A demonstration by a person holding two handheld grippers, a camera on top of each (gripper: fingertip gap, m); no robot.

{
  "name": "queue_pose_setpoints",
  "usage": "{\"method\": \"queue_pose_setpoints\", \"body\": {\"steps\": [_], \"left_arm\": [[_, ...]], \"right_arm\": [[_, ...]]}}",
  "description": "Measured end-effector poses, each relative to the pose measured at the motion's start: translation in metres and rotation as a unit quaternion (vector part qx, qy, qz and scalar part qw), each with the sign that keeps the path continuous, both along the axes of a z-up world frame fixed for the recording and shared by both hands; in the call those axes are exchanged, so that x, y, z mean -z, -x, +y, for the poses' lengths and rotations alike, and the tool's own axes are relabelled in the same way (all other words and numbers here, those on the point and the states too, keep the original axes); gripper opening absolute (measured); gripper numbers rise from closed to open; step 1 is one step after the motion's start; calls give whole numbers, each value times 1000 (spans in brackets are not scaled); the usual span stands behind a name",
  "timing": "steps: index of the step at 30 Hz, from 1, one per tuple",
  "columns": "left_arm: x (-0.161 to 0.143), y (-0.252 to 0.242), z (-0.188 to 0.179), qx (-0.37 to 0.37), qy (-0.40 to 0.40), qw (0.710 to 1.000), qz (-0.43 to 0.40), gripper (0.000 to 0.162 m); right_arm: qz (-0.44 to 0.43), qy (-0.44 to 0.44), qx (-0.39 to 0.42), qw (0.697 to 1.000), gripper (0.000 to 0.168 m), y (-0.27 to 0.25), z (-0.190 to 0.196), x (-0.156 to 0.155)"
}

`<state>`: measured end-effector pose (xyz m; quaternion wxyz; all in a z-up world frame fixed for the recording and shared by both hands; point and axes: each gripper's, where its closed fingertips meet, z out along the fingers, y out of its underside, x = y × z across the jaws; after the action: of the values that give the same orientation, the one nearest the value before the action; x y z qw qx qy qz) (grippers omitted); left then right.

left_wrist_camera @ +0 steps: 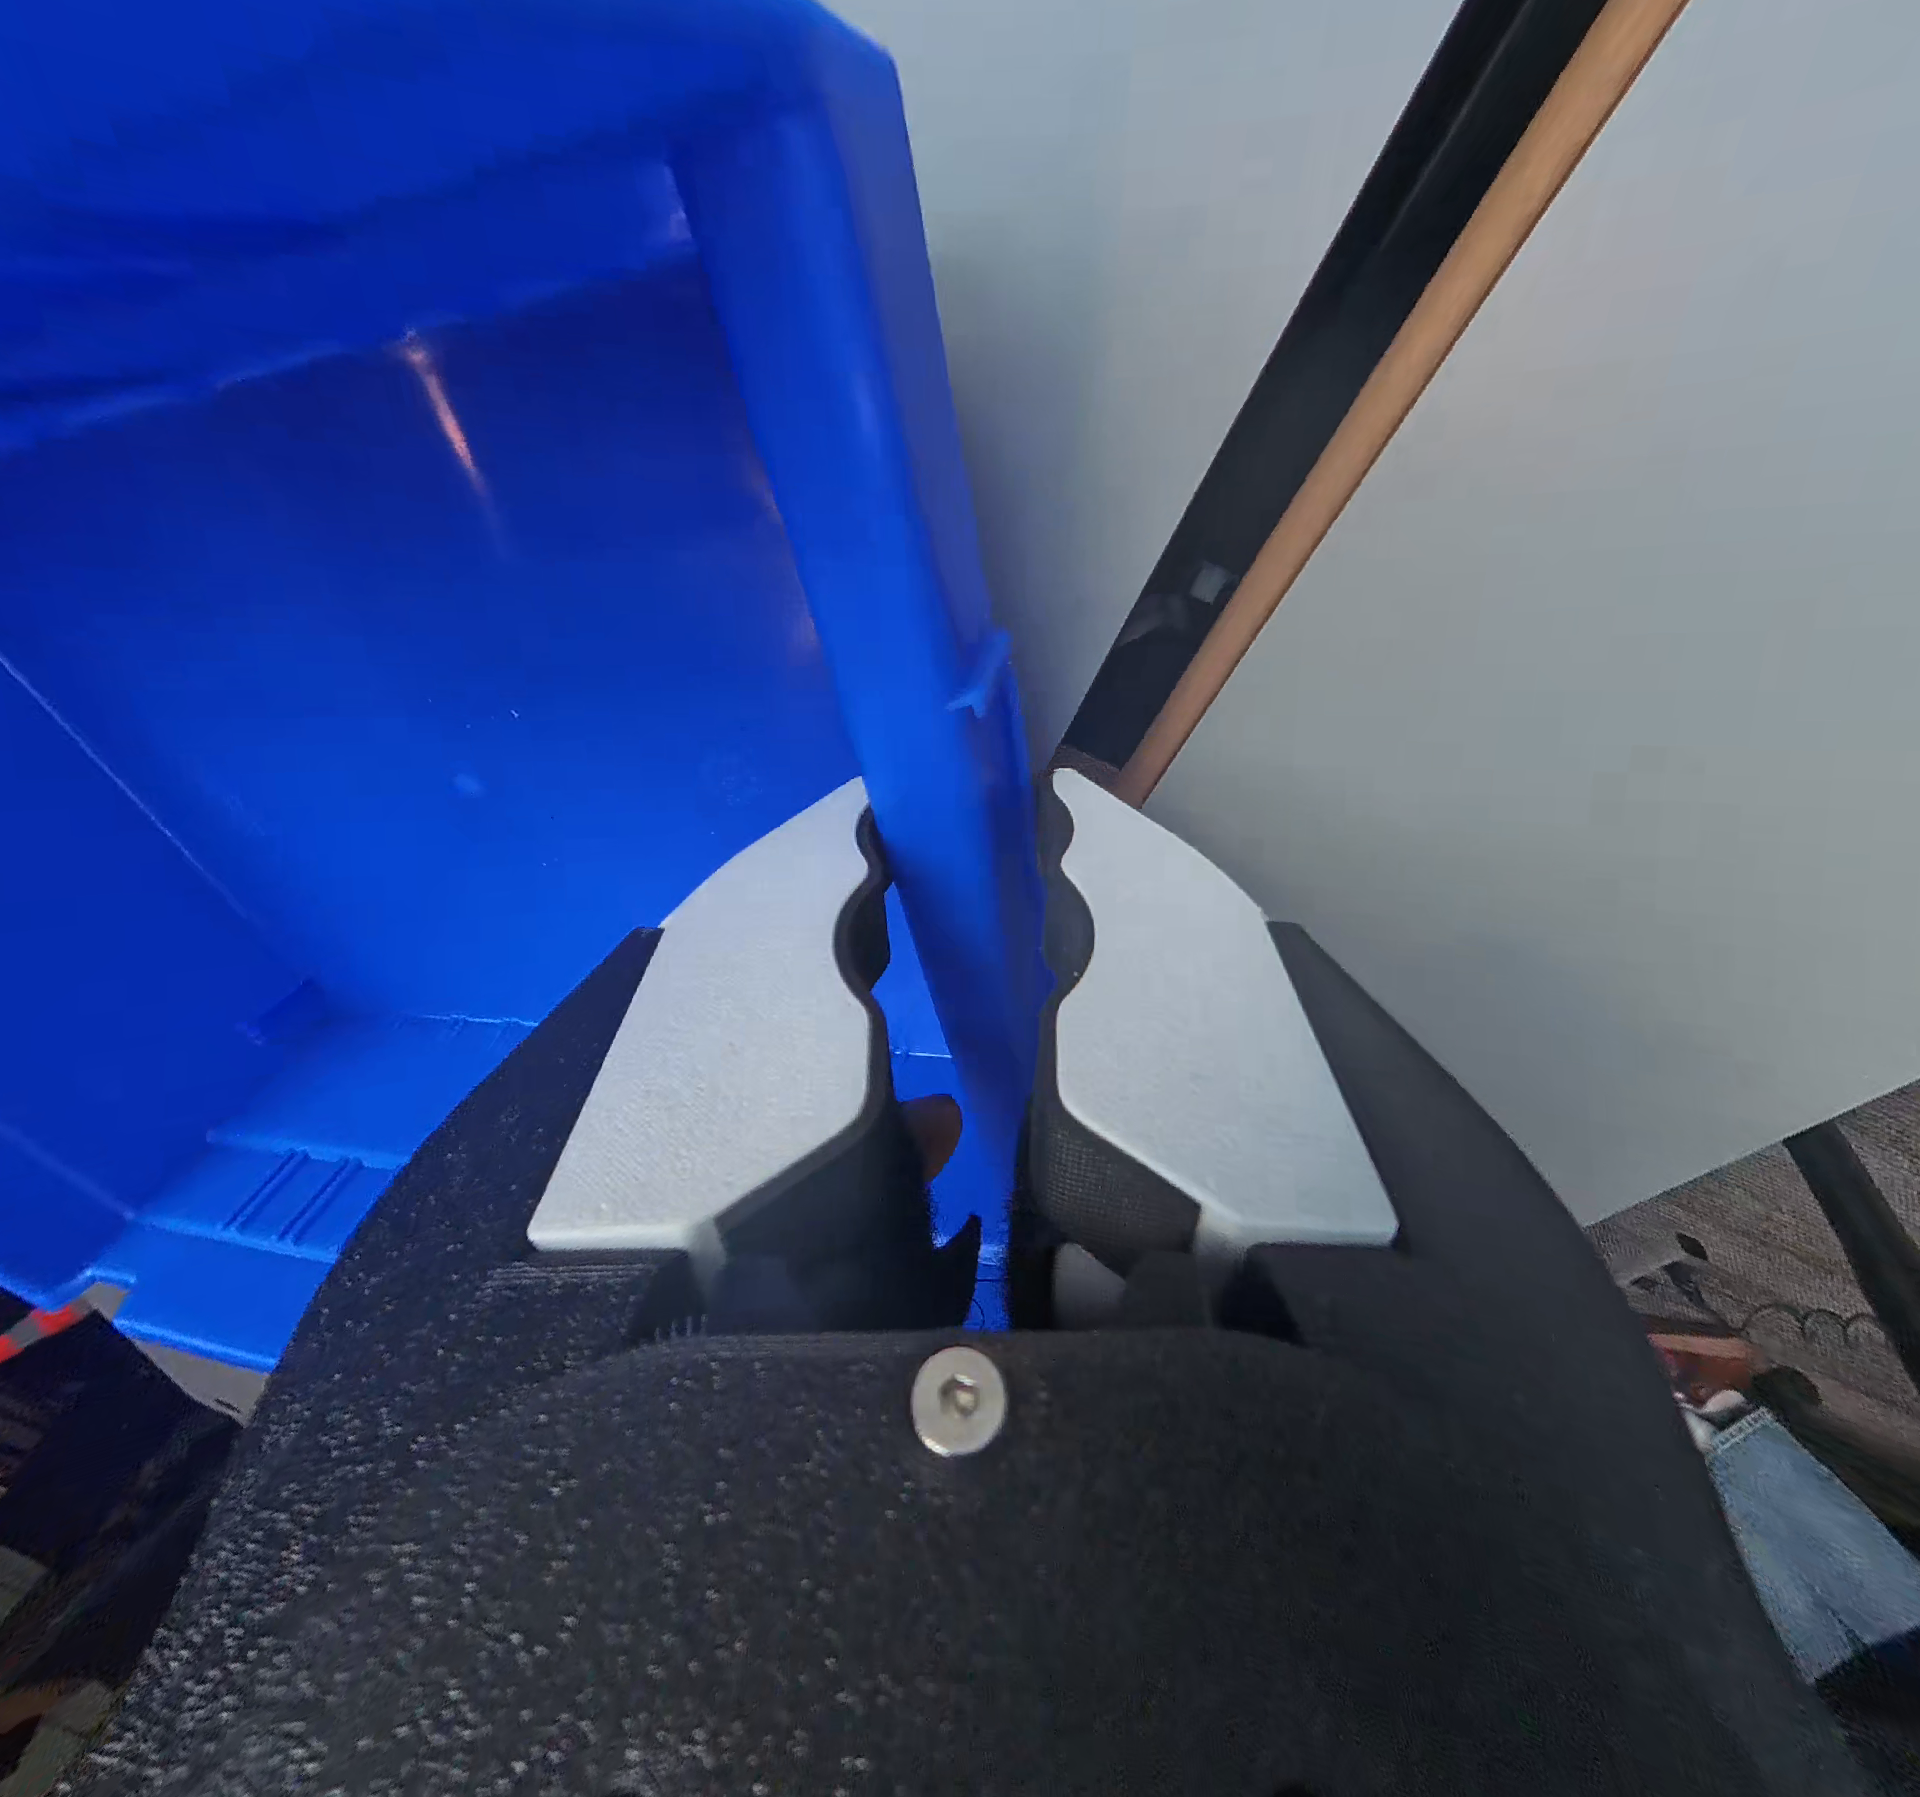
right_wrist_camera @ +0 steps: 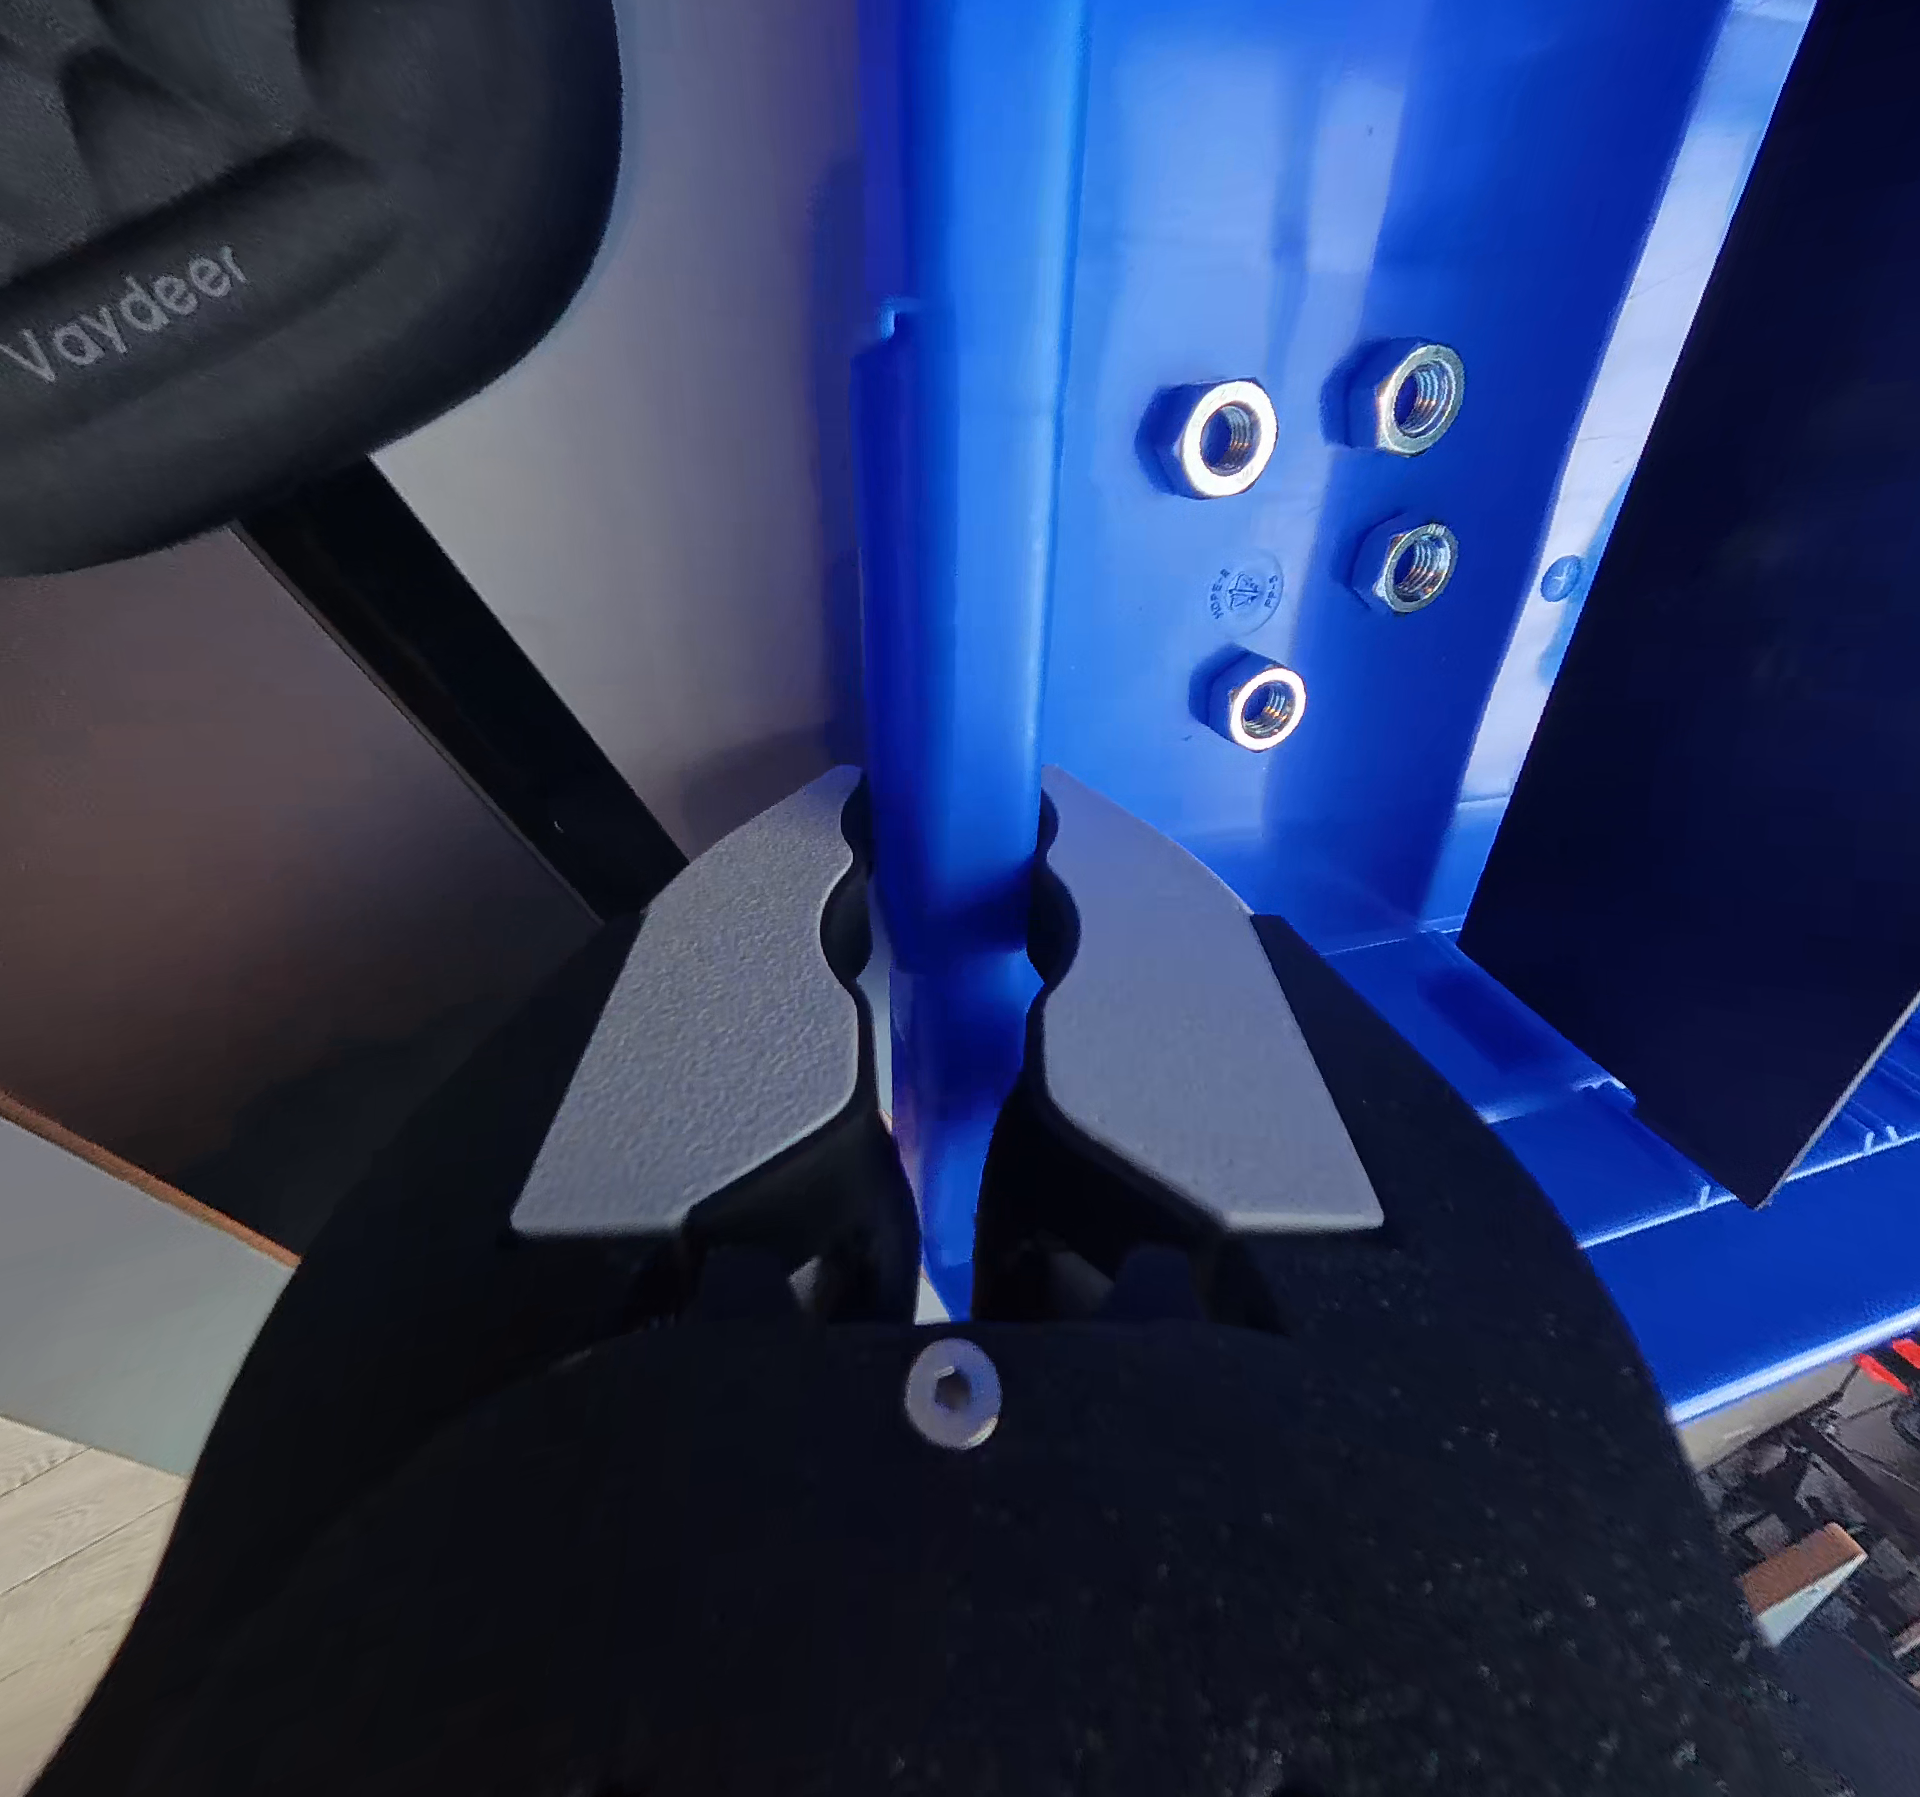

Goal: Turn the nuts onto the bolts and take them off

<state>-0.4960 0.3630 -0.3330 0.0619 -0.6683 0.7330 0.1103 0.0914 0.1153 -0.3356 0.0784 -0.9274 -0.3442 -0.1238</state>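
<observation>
In the left wrist view my left gripper is shut on the side wall of a blue plastic bin. The bin is tilted, and the part of its inside that shows holds nothing. In the right wrist view my right gripper is shut on the wall of a blue bin. Several silver hex nuts lie loose on that bin's floor, among them one at the upper left, one at the upper right and one lower down. No bolts are in view. I cannot tell whether both views show the same bin.
A dark flat panel stands at the bin's right side. A black padded object hangs at the upper left. A black frame with a wooden strip runs along a pale wall. Blue denim shows at the lower right. The left gripper's tips are roughly 65 cm from the right gripper's.
</observation>
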Motion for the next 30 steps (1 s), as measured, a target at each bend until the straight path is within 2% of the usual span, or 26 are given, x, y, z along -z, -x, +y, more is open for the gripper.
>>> {"method": "queue_pose_setpoints", "body": {"steps": [11,30], "left_arm": [[0,-26,9,73,-29,997,0,24],[1,-157,2,180,-12,983,-39,25]], "right_arm": [[-13,-16,-41,999,26,10,18,0],[-16,-29,-174,984,27,69,84,2]]}}
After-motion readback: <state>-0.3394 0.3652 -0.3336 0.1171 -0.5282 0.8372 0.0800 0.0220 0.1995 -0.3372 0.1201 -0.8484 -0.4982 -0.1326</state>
